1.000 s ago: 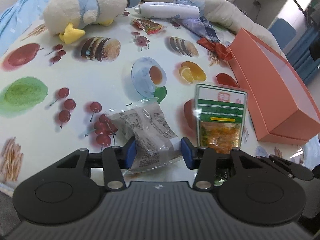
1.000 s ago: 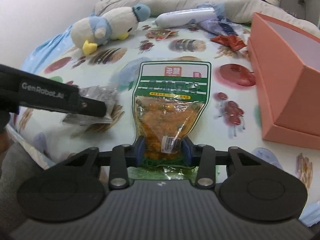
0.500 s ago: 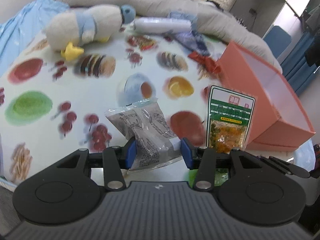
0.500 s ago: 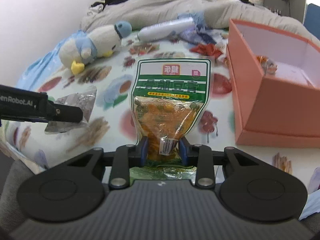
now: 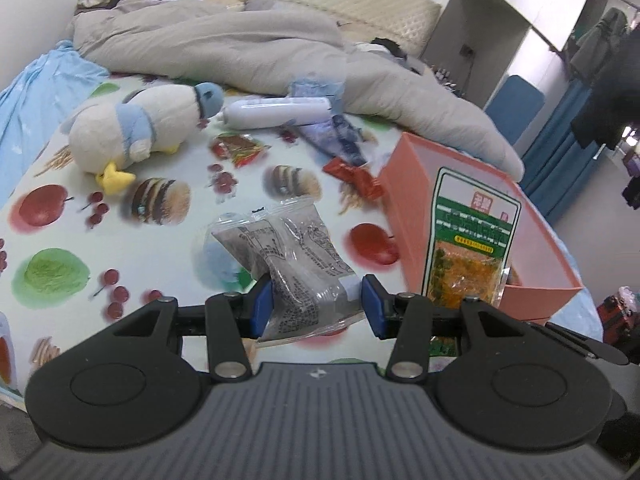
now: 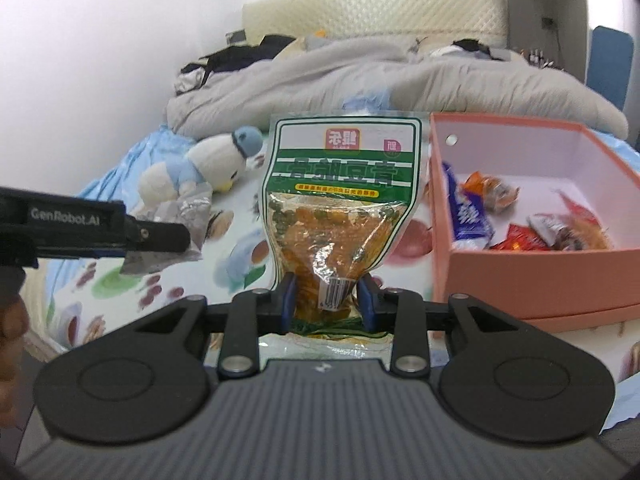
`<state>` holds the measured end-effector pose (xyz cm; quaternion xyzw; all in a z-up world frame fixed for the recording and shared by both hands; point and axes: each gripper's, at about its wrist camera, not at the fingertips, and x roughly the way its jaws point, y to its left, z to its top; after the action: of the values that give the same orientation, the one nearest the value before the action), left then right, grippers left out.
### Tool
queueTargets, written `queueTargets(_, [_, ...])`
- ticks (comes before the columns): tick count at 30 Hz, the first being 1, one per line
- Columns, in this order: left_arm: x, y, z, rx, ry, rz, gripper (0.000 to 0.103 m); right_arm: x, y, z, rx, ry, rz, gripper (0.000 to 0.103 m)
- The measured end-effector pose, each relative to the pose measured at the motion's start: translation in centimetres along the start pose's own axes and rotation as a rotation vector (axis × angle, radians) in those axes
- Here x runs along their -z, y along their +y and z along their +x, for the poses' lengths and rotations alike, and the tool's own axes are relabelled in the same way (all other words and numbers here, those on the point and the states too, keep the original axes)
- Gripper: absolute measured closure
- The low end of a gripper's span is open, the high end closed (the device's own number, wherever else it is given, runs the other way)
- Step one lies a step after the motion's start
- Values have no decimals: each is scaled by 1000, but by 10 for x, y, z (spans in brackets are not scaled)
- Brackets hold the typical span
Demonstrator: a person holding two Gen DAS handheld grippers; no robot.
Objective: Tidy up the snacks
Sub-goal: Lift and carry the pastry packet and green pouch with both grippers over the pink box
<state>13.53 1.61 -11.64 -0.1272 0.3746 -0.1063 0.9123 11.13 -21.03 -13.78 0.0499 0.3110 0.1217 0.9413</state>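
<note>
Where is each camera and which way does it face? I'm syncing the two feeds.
Left wrist: rides the left hand-held gripper, facing across the bed; its fingers clamp a grey snack packet.
Right wrist: rides the right hand-held gripper, facing the headboard; it clamps a green pouch.
Shared: pouch, packet, plush duck, orange box.

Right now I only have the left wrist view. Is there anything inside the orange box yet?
Observer: Yes. The right wrist view shows several wrapped snacks on the floor of the orange box, one in a blue wrapper.
Operator: Where is the green pouch gripped?
Observer: Near its bottom. The right gripper has its fingers pressed on the green pouch on either side of a barcode label.
</note>
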Motion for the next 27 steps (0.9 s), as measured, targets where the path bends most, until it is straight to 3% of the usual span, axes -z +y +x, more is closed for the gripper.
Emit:
queueTargets(9, [0, -46, -6, 82, -15, 53, 50, -7, -32, -39, 56, -50, 34, 68])
queueTargets(17, [9, -90, 6, 172, 21, 101, 50, 1, -63, -70, 133, -86, 75, 68])
queueTargets(22, [-4, -118, 32, 237, 38, 92, 50, -10, -86, -65, 167, -103, 78, 68])
queueTargets(27, [-29, -155, 59, 266, 10, 165, 50, -28, -115, -53, 200, -119, 92, 68])
